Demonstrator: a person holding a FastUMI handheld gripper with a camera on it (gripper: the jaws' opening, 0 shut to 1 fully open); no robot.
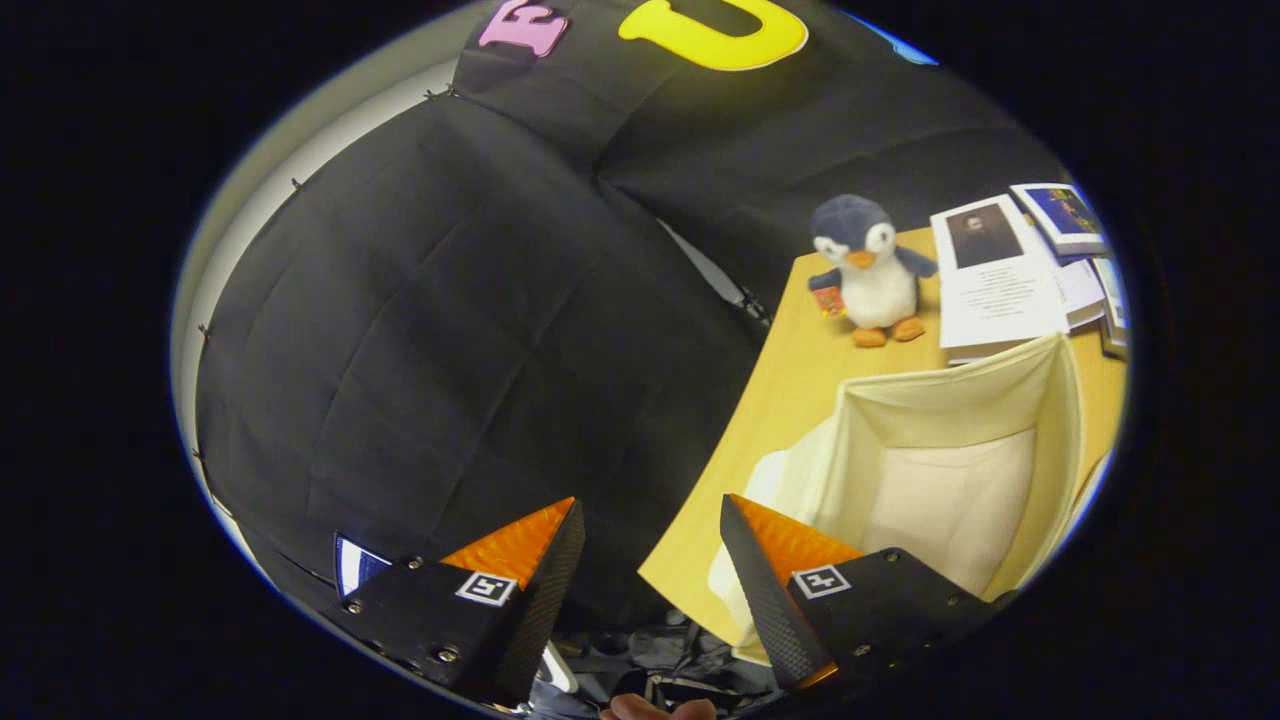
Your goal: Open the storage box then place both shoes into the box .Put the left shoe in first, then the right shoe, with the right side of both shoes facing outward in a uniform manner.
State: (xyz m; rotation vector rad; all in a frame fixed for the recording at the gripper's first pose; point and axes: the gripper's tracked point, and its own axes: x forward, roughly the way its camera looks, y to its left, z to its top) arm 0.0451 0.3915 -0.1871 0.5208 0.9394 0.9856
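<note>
Black cloth [450, 330], creased and pinned along its seams, hung as the booth wall across the left and far side of the scene, with a pale wall showing beyond its left border. To the right stood a light wooden table [770, 420] with a smooth, flat top and a straight near-left edge.

On the table, nearest the gripper, sat the storage box [960, 440], a soft cream fabric bin with limp, slightly sagging walls. Its top was open, and the inside showed plain cloth sides and bottom. No shoe lay in the part of its interior that could be seen.

Farther back on the table stood a plush penguin [872, 270], fluffy, with a dark blue head and wings, white belly and orange beak and feet, upright and facing the gripper. A small red tag [828, 300] hung at its wing. Right of the penguin lay a loose stack of booklets [1000, 275], flat and glossy, partly overlapping one another, just beyond the box's far rim.

The gripper [650, 525] was tilted, pointing toward the cloth wall and the table's left edge. Its fingers stood spread well apart, holding nothing, their inner faces ribbed. The right finger [770, 560] overlapped the box's near-left corner in view; whether it touched could not be told. A fingertip of the person's hand [655, 708] showed below the gripper.
</note>
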